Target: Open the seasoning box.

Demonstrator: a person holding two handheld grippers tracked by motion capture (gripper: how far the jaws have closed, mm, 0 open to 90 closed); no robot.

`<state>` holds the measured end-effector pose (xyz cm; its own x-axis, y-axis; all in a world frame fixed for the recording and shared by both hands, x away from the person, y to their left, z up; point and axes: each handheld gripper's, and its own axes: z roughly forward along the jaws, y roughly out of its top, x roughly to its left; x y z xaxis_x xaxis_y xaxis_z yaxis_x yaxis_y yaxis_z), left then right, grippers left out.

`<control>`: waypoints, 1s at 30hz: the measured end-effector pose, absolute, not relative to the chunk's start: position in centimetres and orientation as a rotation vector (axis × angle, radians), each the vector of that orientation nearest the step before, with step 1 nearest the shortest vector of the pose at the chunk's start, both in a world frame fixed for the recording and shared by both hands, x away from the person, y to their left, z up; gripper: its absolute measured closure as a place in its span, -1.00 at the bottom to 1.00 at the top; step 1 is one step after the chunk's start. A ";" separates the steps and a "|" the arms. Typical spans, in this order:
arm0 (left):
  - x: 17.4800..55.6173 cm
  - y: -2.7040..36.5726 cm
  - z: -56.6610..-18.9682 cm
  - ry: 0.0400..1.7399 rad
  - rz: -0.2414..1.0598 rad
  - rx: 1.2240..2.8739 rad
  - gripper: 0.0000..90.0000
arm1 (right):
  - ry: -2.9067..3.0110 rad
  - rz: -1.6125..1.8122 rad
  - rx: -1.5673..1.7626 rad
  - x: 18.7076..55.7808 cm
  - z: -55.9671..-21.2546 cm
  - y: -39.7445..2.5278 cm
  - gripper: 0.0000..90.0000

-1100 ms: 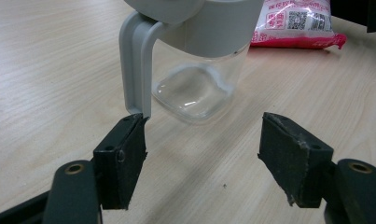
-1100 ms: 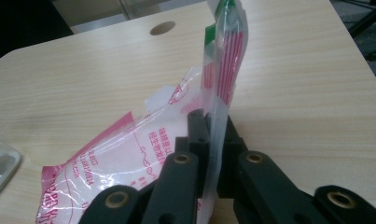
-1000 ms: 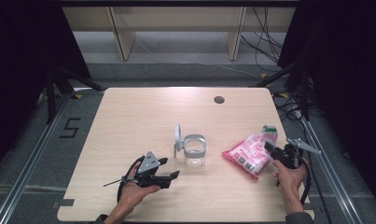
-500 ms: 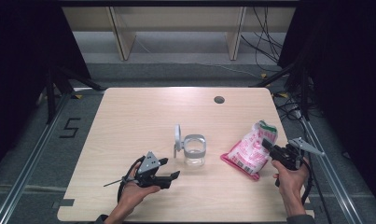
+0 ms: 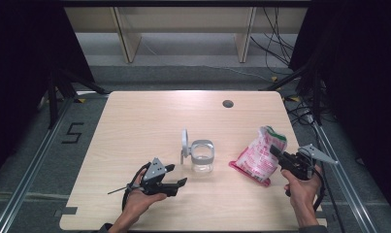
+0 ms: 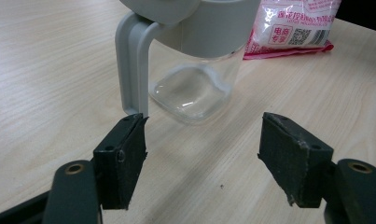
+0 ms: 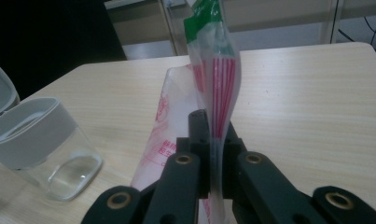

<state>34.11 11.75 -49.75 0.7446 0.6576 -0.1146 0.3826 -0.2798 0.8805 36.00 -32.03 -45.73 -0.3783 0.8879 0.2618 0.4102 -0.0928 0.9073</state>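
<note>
Right gripper (image 7: 213, 154) pinches the pink bag (image 5: 260, 156) by one thin edge; it could slip out. Left gripper (image 6: 213, 163), jaws apart, waits just before the empty jar (image 6: 195, 70).

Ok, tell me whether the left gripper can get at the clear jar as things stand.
Probably yes: the left gripper is open, the clear jar stands just ahead of its jaws, and only bare table lies between.
</note>
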 end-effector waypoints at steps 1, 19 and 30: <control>34.1 11.7 -49.8 0.800 0.330 1.897 -0.31 | 1.764 1.471 1.383 36.0 -45.7 -32.0 0.99; 34.0 11.6 -49.8 0.802 0.329 1.896 -0.31 | 1.806 1.475 1.257 35.0 -43.8 -30.0 1.00; 34.0 11.6 -49.8 0.799 0.329 1.892 -0.31 | 1.855 1.464 1.164 34.5 -42.4 -28.4 1.00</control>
